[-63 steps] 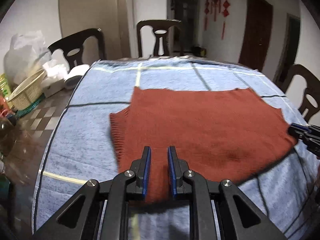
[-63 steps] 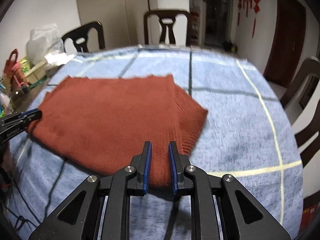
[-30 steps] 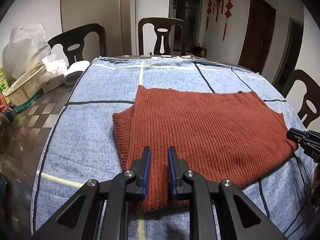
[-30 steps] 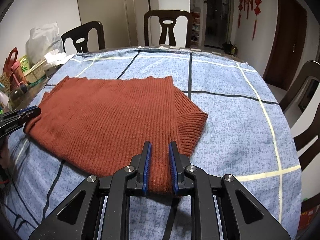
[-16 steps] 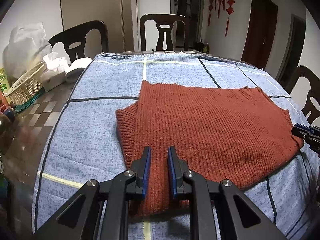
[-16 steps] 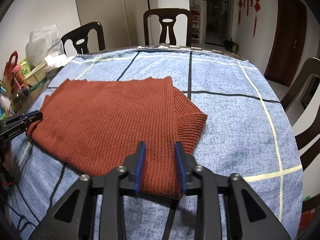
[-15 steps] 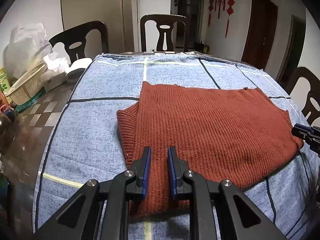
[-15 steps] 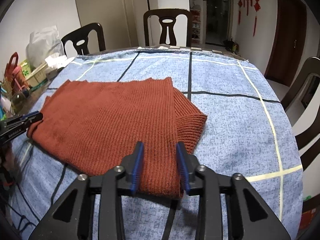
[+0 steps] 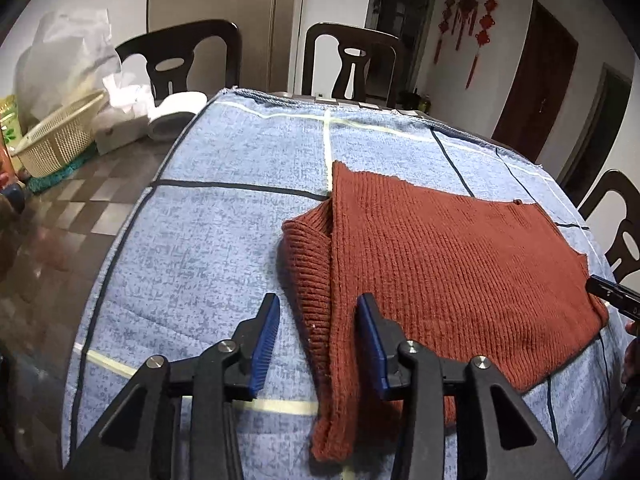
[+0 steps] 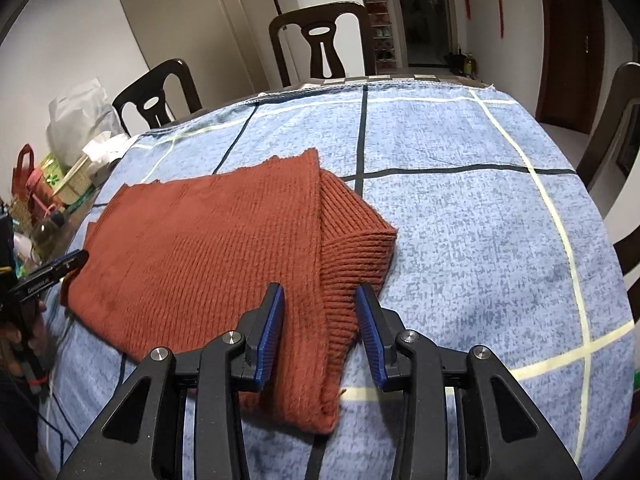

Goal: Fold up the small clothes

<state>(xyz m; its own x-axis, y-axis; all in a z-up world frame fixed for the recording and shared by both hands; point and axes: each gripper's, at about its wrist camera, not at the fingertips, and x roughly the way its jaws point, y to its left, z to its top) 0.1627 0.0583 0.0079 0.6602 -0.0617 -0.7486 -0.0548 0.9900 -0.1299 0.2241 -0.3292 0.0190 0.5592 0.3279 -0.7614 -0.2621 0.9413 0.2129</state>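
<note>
Straddling the sweater's (image 9: 440, 260) near corners, both tongs (image 9: 318, 344) (image 10: 320, 332) gape, hiding its hem.

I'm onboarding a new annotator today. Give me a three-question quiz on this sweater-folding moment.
1. True or false: the left gripper is clamped on the rust sweater.
2. What lies under the sweater? A) bare wood B) blue checked cloth C) a tray
3. Fill in: the right gripper has its jaws ____ over the sweater's near corner.

Key: 1. False, its jaws stand apart with the sweater's edge between them. 2. B, the blue checked cloth. 3. Open.
</note>
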